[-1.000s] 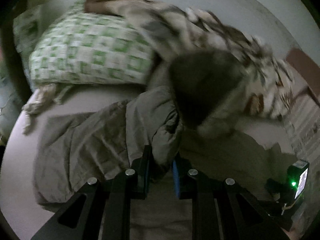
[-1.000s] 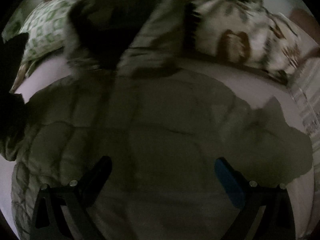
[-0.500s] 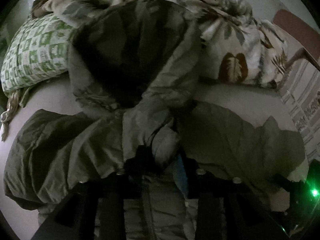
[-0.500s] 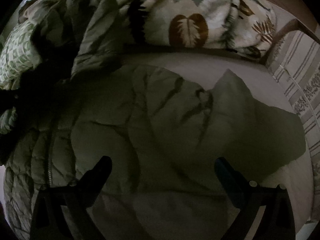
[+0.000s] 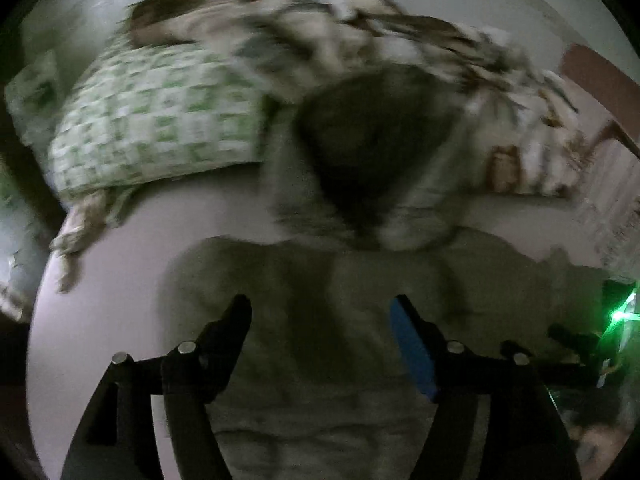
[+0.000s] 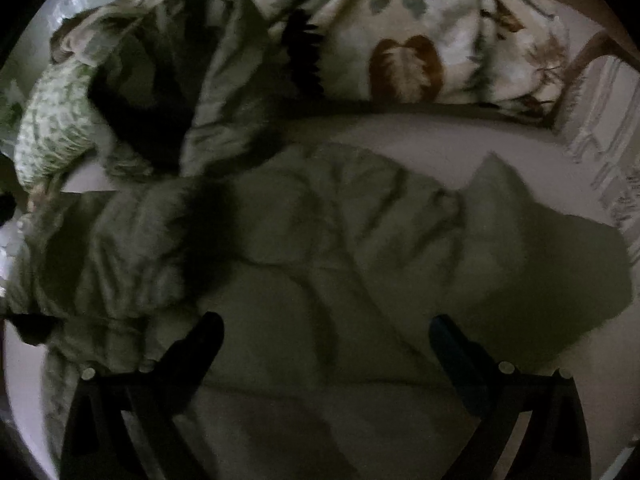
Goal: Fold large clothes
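An olive-green padded jacket (image 5: 360, 312) lies spread on the pale bed sheet (image 5: 100, 320), its hood (image 5: 372, 152) with a dark inside pointing towards the pillows. In the left wrist view, which is blurred, my left gripper (image 5: 320, 316) hovers over the jacket with its jaws opening and no cloth pinched between them. In the right wrist view my right gripper (image 6: 326, 332) stands wide open above the jacket (image 6: 340, 248), holding nothing. The hood (image 6: 168, 80) lies at upper left there, and a sleeve (image 6: 540, 248) lies flat at the right.
A green-and-white checked pillow (image 5: 152, 120) sits at the back left. A leaf-print blanket (image 6: 420, 48) is bunched along the back. A brown chair back (image 5: 600, 76) and striped cloth (image 6: 608, 128) are at the right. A device with a green light (image 5: 620, 312) shows at the right edge.
My left gripper let go of the jacket fold it pinched and its jaws spread apart. The raised fold dropped and the jacket lies flatter. The right gripper stayed open and shifted slightly.
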A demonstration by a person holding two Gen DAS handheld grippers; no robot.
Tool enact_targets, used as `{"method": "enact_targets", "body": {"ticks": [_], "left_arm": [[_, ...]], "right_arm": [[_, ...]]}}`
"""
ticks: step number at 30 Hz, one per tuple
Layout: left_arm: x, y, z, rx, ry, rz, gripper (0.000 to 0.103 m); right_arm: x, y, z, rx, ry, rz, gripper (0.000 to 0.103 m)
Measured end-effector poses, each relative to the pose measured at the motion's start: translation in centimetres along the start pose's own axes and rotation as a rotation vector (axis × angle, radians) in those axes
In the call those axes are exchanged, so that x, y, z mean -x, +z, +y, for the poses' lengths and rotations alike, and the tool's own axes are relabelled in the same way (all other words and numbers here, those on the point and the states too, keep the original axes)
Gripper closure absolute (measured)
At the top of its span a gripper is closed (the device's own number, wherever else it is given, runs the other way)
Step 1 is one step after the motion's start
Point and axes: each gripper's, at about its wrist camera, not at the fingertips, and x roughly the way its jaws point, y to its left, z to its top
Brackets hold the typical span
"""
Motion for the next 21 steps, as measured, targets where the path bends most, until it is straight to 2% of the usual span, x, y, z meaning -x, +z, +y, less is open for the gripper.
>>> {"method": "enact_targets", "body": {"ticks": [7, 14, 15, 16, 18, 21], "left_arm": [[-2.5, -2.5, 9.1, 0.122, 0.1, 0.069, 0.03], [-5.2, -4.3, 12.2, 0.131, 0.119, 0.106, 0.03], [-5.4, -4.6, 12.2, 0.127, 0.119, 0.109, 0.03], [-5.7, -4.7, 12.0, 0.12, 0.126, 0.115, 0.03], [-6.1, -5.0, 11.7, 0.112, 0.133, 0.118, 0.03], [-6.1, -5.1, 11.4, 0.106, 0.131, 0.116, 0.03]], "right_arm": [[-3.3, 1.5, 6.2, 0.041, 0.112, 0.052, 0.0], [-6.9, 2.9, 10.7, 0.072, 0.138, 0.095, 0.002], [-7.3, 2.9, 11.2, 0.078, 0.144, 0.106, 0.007], [-7.8, 2.8, 11.8, 0.086, 0.147, 0.119, 0.019], [-7.8, 2.5, 12.4, 0.103, 0.124, 0.113, 0.024], [-6.8, 2.3, 12.8, 0.146, 0.092, 0.075, 0.051]]}}
